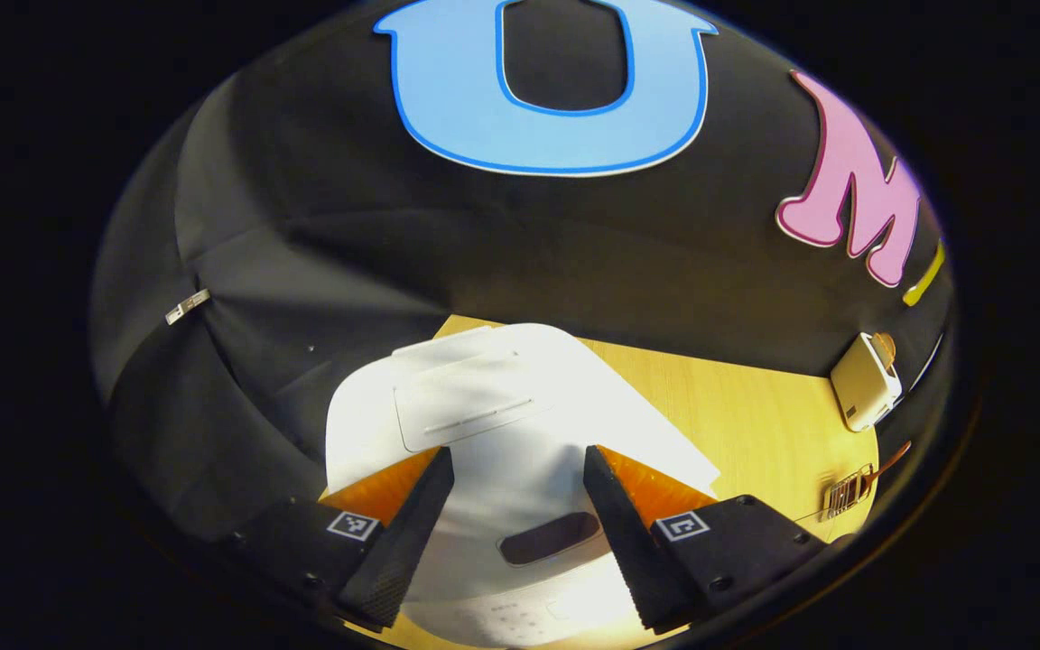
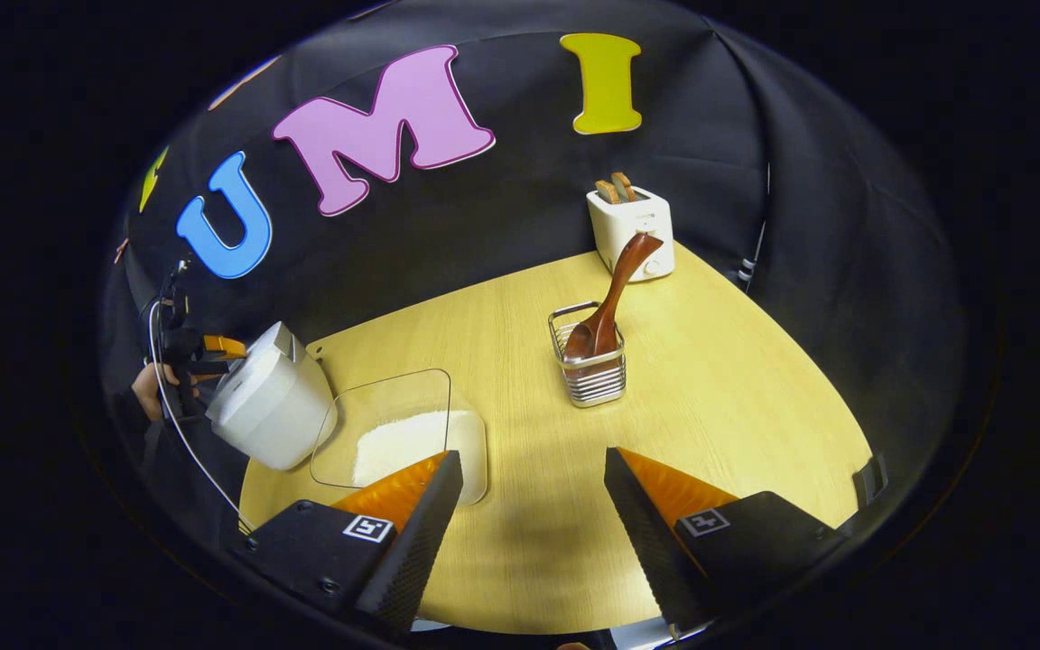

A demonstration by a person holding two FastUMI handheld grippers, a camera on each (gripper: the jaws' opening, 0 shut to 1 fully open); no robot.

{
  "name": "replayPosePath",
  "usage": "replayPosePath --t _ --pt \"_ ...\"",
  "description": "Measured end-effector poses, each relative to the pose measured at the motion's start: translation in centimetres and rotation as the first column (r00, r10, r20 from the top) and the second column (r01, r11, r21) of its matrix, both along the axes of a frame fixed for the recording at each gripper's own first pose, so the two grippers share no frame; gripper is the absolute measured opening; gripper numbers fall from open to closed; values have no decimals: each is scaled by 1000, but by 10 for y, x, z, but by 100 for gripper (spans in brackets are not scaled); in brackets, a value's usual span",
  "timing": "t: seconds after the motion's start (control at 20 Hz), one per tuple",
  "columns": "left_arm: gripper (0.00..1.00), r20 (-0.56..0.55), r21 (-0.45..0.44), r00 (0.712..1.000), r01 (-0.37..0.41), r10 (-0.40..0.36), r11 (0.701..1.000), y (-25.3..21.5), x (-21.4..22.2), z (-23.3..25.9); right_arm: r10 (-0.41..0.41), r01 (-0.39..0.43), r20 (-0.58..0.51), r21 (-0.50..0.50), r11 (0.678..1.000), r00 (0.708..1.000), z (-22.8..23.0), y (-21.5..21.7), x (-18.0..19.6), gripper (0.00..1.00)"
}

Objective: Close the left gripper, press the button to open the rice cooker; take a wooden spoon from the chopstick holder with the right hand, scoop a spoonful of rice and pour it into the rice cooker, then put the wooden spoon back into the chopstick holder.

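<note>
The white rice cooker [image 1: 484,397] fills the near field of the left gripper view, its lid down and a dark oval button [image 1: 549,538] on its front. My left gripper [image 1: 518,451] hovers just over the cooker, open, one finger on each side of the button. In the right gripper view the cooker [image 2: 272,402] stands at the table's left, with the left gripper [image 2: 204,350] and a hand [image 2: 148,390] beside it. A brown wooden spoon [image 2: 617,284] stands in the wire chopstick holder [image 2: 589,372]. My right gripper [image 2: 533,456] is open and holds nothing, well short of the holder.
A clear container of white rice [image 2: 398,442] lies between the cooker and my right gripper. A white toaster [image 2: 630,230] with two slices stands at the back of the round wooden table [image 2: 737,388]. The toaster [image 1: 865,381] and the holder [image 1: 845,492] sit far right in the left gripper view.
</note>
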State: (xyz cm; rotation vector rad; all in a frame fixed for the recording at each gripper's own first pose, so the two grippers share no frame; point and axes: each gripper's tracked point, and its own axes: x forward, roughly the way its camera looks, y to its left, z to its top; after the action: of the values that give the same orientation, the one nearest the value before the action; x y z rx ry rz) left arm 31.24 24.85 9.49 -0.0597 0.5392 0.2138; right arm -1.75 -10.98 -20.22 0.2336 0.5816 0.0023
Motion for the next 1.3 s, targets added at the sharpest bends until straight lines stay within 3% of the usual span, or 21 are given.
replayPosePath --t 0.5,0.7,0.95,1.1,1.3 --pt "100 87 78 996 -41 35 996 -2 1 -8 -15 15 -20 14 1000 1000 -14 -1 4 99" --pt "99 119 64 992 -39 31 997 -2 1 -4 14 -14 12 11 1000 1000 -8 8 20 99" --pt "97 182 87 980 -93 76 992 -2 -16 15 54 -54 46 13 998 997 -1 16 44 99" --pt "96 286 106 956 -95 61 990 -9 -36 51 67 -66 96 -16 998 993 17 18 52 99" --pt "96 444 81 896 -68 25 994 -32 -86 99 67 -55 174 -73 996 983 48 25 47 99"
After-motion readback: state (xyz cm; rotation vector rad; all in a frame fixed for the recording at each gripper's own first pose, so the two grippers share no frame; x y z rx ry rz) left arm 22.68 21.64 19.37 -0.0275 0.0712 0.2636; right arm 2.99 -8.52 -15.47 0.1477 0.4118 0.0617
